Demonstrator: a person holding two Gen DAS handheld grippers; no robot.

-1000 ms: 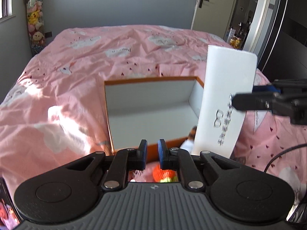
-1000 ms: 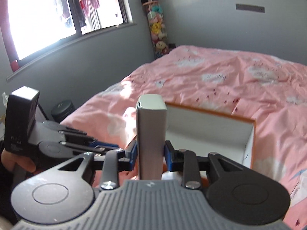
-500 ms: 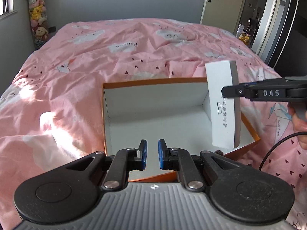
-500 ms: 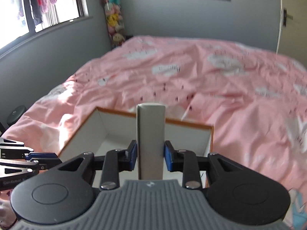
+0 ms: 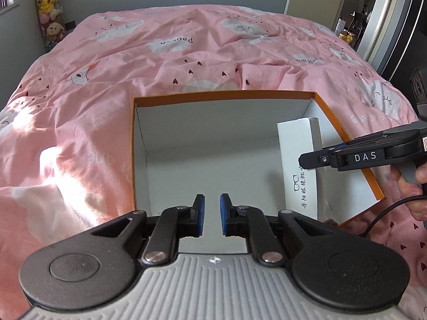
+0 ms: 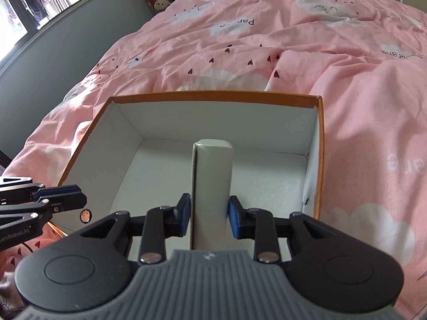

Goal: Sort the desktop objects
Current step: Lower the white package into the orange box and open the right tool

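A: Your right tongs (image 6: 208,220) pinch the white box (image 6: 212,186). It was up high; now it dips inside the orange box (image 6: 319,144) on the bed (image 6: 360,106).

B: Left tongs (image 5: 212,214) stay nearly pressed together, holding nothing. You can let go soon.

The left gripper (image 5: 212,214) is empty. The right gripper (image 5: 311,160) holds a white box (image 5: 299,160) inside the orange box (image 5: 213,97) on the bed (image 5: 106,80).

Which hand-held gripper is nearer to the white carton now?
Right. The right hand-held gripper clamps the white carton inside the orange box. The left hand-held gripper is empty, beside it at the box's near edge.
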